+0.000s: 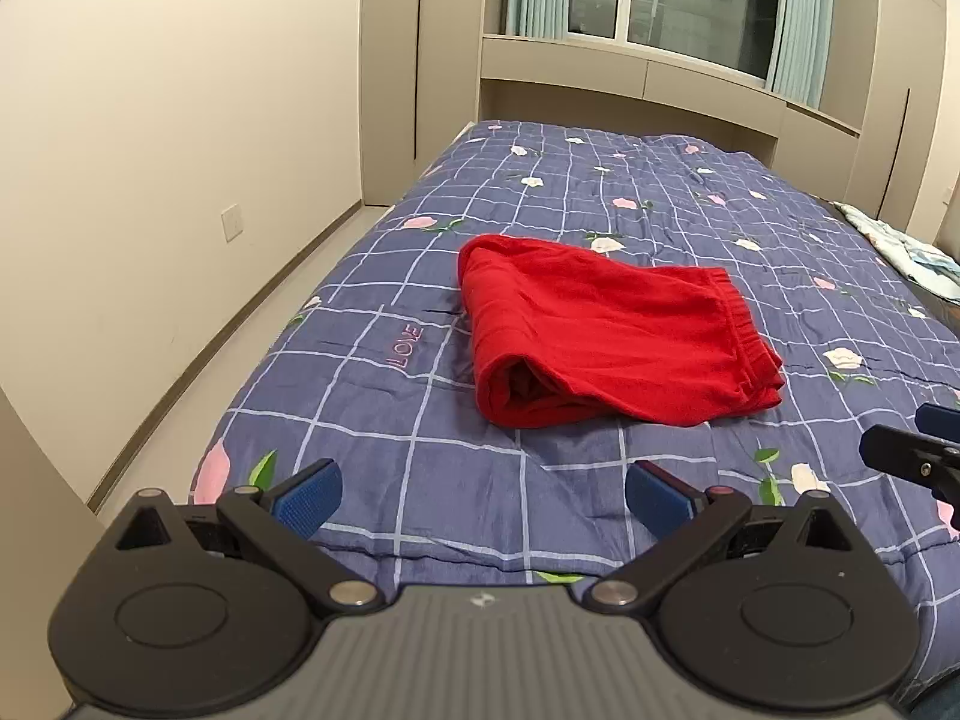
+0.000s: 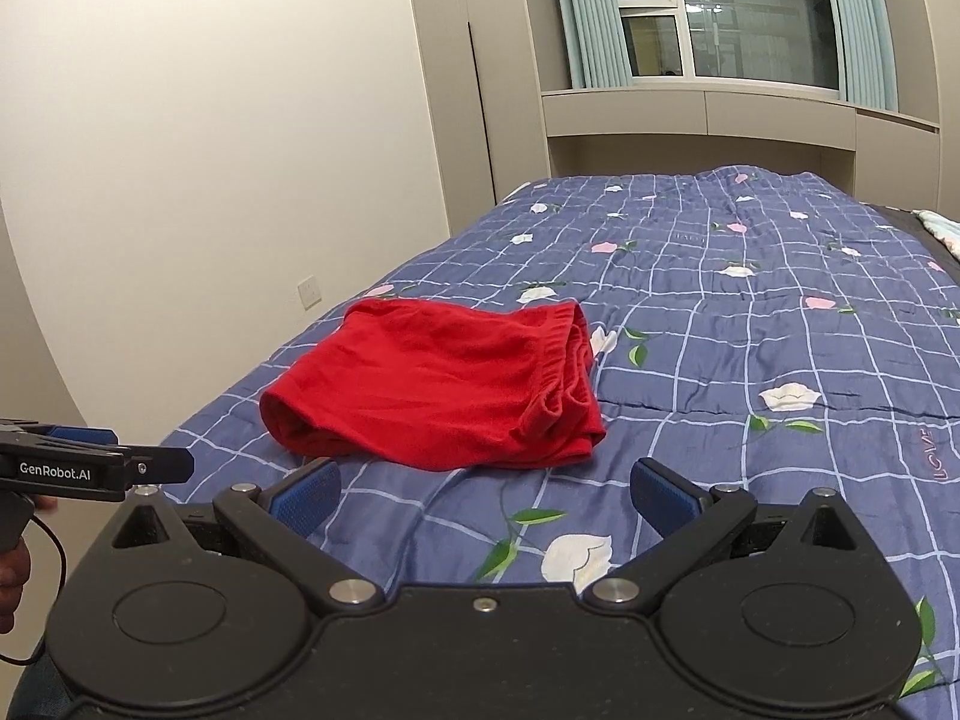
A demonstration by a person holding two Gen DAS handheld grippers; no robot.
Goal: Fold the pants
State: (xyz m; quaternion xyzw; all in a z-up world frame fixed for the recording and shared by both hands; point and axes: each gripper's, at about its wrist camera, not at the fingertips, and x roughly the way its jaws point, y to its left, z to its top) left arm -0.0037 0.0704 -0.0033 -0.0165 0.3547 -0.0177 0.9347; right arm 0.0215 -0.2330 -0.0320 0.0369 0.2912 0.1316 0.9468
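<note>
Red pants (image 1: 606,330) lie folded compact on the bed (image 1: 420,468); left hand-held gripper (image 1: 483,495) and right hand-held gripper (image 2: 486,495) hover clear, jaws wide, empty, fold apparently complete.

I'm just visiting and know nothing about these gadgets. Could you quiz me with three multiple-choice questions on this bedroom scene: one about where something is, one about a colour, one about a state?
1. Where do the pants lie?
A. on the floor
B. on the bedspread
C. on the window ledge

2. What colour are the pants?
A. red
B. green
C. white

3. How do the jaws of the left gripper and the right gripper stand?
A. both shut on the pants
B. one open, one shut
C. both open, holding nothing

Answers:
1 B, since the pants rest in a folded bundle on the blue checked cover with flowers.
2 A, since the cloth is plain bright red in both views.
3 C, since each wrist view shows its blue pads spread wide apart, short of the pants, with only bedspread between them.
</note>
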